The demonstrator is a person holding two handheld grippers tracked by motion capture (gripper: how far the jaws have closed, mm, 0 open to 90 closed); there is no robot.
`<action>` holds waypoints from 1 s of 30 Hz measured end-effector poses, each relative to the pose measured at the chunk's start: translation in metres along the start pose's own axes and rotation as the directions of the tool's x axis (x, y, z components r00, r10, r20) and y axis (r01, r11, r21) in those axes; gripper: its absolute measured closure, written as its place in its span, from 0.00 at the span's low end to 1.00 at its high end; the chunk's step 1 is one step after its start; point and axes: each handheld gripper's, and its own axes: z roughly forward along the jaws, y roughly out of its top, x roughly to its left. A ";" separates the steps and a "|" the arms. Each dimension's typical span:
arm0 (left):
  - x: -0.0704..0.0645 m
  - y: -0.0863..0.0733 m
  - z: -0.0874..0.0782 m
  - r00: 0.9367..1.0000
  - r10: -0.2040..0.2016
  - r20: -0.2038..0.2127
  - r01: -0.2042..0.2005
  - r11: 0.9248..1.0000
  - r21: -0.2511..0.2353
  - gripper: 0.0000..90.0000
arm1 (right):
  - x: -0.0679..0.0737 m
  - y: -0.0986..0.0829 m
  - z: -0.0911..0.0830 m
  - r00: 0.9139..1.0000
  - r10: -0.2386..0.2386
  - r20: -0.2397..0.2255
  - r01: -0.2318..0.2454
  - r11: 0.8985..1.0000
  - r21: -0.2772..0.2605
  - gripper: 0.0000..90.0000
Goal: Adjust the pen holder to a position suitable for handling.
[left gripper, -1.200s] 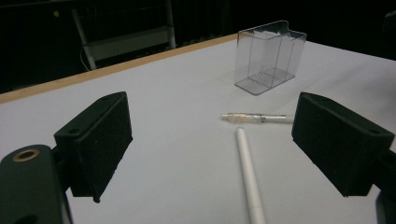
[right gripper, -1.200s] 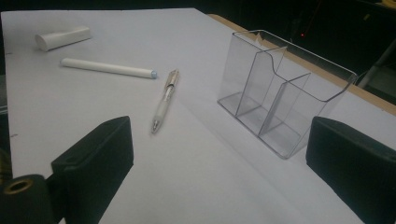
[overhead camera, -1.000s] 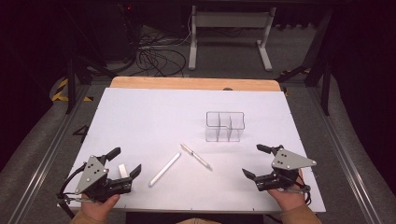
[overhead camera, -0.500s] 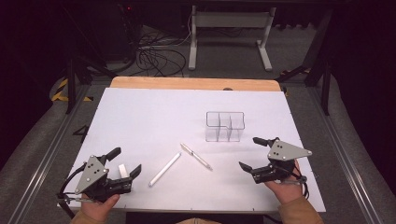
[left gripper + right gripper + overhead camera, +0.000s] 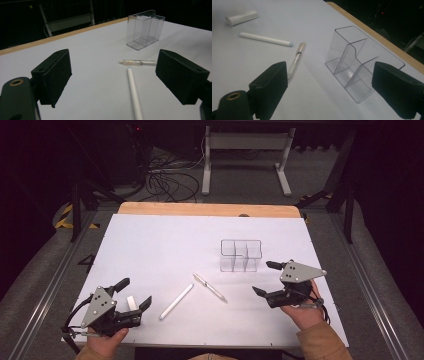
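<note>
High view: white-covered table with a wooden far edge (image 5: 200, 210). Clear plastic divided organiser box (image 5: 241, 255) standing upright right of centre. Near it, toward the front, a slim clear-bodied pen (image 5: 210, 287) and a white cylindrical marker (image 5: 176, 301), tips close but apart. Small white eraser-like block (image 5: 131, 302) lying between the jaws of the left gripper (image 5: 131, 295), held wide open at the front left corner, gripping nothing. Right gripper (image 5: 265, 278) at front right, likewise spread wide and empty, just beside the organiser.

Left gripper view: black padded jaws far apart; marker (image 5: 133, 92) and pen (image 5: 137, 62) on the table ahead, organiser (image 5: 145, 28) beyond.

Right gripper view: jaws wide apart, organiser (image 5: 357, 62) close ahead, pen (image 5: 295, 60), marker (image 5: 264, 39) and white block (image 5: 241, 17) farther off.
</note>
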 end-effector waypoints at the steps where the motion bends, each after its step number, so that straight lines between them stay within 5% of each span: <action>1: 0.000 0.000 0.000 1.000 0.000 0.000 0.000 1.000 0.000 0.16 | 0.000 0.000 0.000 1.000 0.000 0.000 0.000 1.000 0.000 0.17; 15: 0.000 0.000 0.000 1.000 -0.006 0.003 0.006 1.000 0.000 0.16 | -0.017 0.013 0.019 0.999 0.028 -0.025 -0.027 0.998 0.050 0.24; 30: 0.001 0.000 0.000 1.000 -0.003 0.002 0.003 1.000 0.000 0.16 | -0.026 0.028 0.035 0.998 -0.047 -0.030 0.050 0.993 0.110 0.28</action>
